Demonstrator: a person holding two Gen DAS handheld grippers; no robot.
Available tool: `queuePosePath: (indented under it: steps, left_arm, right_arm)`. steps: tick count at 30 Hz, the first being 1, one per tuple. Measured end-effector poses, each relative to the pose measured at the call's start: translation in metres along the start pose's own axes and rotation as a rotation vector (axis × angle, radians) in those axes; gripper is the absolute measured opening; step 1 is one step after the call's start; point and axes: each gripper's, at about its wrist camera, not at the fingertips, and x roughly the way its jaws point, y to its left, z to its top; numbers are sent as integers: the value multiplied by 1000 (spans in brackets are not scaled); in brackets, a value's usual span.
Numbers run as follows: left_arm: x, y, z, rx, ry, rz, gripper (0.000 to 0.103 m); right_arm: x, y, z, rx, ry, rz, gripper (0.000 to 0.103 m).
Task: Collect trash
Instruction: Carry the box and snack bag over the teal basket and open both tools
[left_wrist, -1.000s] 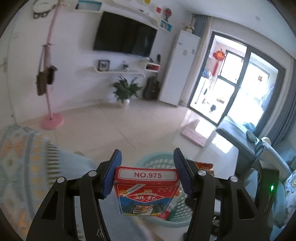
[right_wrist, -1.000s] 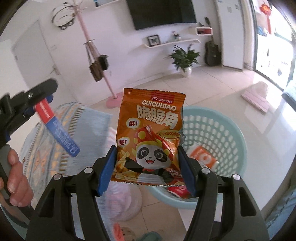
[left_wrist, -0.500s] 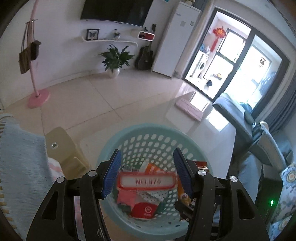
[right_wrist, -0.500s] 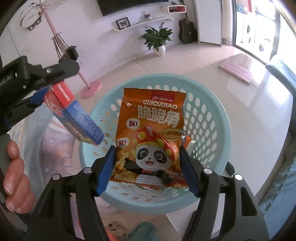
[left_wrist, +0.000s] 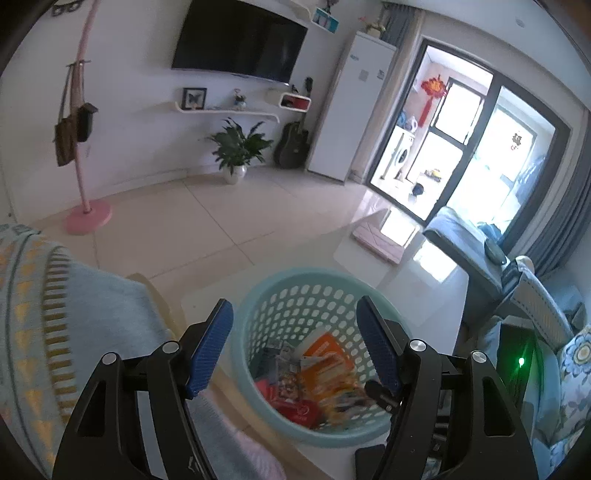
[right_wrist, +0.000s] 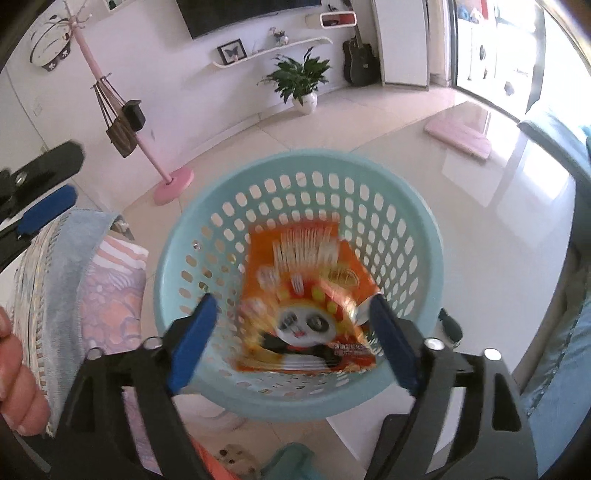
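Note:
A light blue perforated basket (left_wrist: 258, 295) stands below both grippers; it also shows in the right wrist view (right_wrist: 424, 236). My left gripper (left_wrist: 295, 347) is open and empty above it. Trash lies inside, with an orange packet (left_wrist: 325, 365) and red wrappers (left_wrist: 299, 410). My right gripper (right_wrist: 291, 339) is open. The orange panda snack bag (right_wrist: 306, 291) is blurred, loose between the jaws, over the basket. The left gripper's blue pad (right_wrist: 48, 214) shows at the left edge.
A blue patterned blanket (left_wrist: 55, 325) lies at the left. A pink coat stand (left_wrist: 85, 147), a potted plant (left_wrist: 236, 151) and a guitar (left_wrist: 293, 144) stand by the far wall. A grey sofa (left_wrist: 465, 243) is at the right. My hand (right_wrist: 14, 387) is at lower left.
My left gripper opened and let the red card box fall into the basket. My right gripper opened and the snack bag is dropping. Both grippers moved over the basket.

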Motion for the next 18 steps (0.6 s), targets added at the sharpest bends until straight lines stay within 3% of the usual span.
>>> queuePosePath:
  steps: [11,18]
  left_arm:
    - [-111,27,-19,-70,-165,23,71]
    - [-181,40,-50,-85,-267,191,77]
  right_arm:
    - [-63,52,-8,-81,-125,79,85]
    - [-119,97,-20,-180,-279,94,85]
